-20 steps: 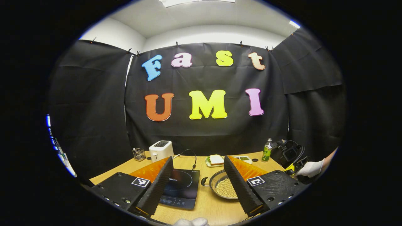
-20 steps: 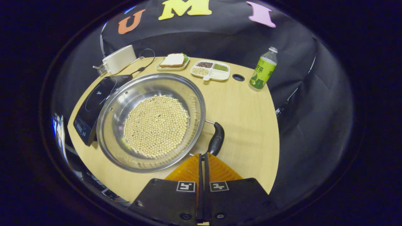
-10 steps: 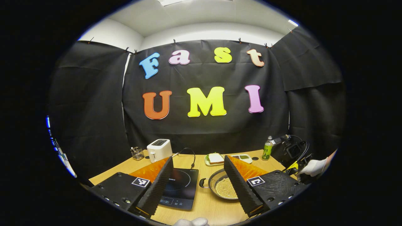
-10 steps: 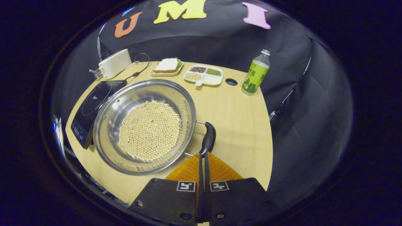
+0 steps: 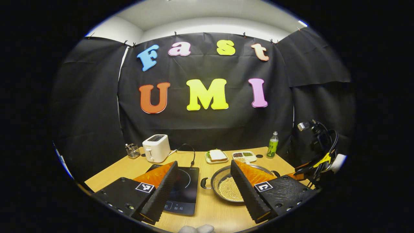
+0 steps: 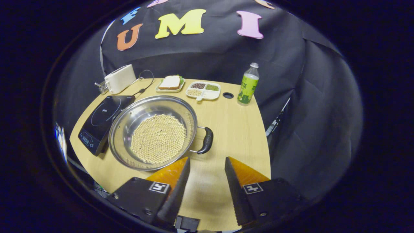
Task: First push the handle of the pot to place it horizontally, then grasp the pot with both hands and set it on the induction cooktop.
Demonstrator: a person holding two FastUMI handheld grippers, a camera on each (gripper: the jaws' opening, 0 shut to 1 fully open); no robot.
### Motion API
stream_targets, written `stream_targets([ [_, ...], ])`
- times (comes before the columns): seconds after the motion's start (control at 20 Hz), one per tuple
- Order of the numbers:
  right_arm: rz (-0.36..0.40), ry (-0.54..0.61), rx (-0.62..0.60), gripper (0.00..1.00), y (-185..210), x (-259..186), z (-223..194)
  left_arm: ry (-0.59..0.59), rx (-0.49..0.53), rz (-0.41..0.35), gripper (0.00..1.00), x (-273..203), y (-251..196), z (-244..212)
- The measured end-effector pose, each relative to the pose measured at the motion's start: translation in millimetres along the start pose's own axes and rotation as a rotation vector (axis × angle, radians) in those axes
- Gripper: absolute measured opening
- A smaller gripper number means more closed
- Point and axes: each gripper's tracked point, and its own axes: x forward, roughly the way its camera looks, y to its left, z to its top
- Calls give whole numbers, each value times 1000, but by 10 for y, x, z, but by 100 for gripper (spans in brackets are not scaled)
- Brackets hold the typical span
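Note:
The steel pot (image 6: 136,116), with pale beans covering its bottom, stands on the wooden table just right of the black induction cooktop (image 6: 103,121). Its black right handle (image 6: 207,141) points at my right gripper (image 6: 207,160), which is open and a short way back from it, touching nothing. In the left gripper view, the pot (image 5: 216,181) sits between the fingers of my open left gripper (image 5: 204,163). Its left handle (image 5: 203,183) is beside the cooktop (image 5: 185,189). The pot's two handles lie across the table, left to right.
Along the back of the table stand a white toaster (image 6: 120,78), a sandwich plate (image 6: 169,83), a divided dish of grains (image 6: 203,90) and a green bottle (image 6: 247,84). A cable hole (image 6: 228,95) is near the bottle. Bare table (image 6: 239,129) lies right of the pot.
My right gripper went from shut against the pot's right handle to open and drew back from it. The pot's handle swung round. The left gripper pulled back a little, staying open.

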Motion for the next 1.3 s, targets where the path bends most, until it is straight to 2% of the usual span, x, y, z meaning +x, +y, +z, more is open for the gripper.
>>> stream_targets([
  [0.05, 2, -12, 18, 79, 6, -28, -17, 8, -1, 6, 96, 22, 35, -61],
  [0.15, 2, -11, 41, 84, 16, -79, -67, 47, -12, -12, 96, 113, -2, -227],
  [0.4, 23, -5, 72, 82, 55, -48, -112, 144, 14, -39, 96, 376, -132, -624],
  [0.65, 45, 32, 97, 84, 98, 154, -111, 245, 15, -63, 97, 738, -303, -1010],
  [0.85, 70, 58, 91, 81, 158, 339, -57, 308, 26, -47, 96, 1022, -268, -1239],
  [0.9, 69, 65, 88, 84, 158, 405, -37, 327, 25, -40, 96, 1089, -249, -1309],
  [0.95, 73, 74, 85, 81, 162, 464, -22, 347, 19, -34, 97, 1156, -226, -1376],
  [1.1, 38, 93, 63, 82, 61, 651, 36, 386, 15, -8, 97, 1370, -147, -1530],
  [1.15, 33, 100, 60, 78, 24, 716, 56, 397, 18, -2, 97, 1440, -127, -1586],
  [1.3, 47, 106, 80, 78, -31, 831, 156, 437, 27, -3, 97, 1622, -137, -1765],
])
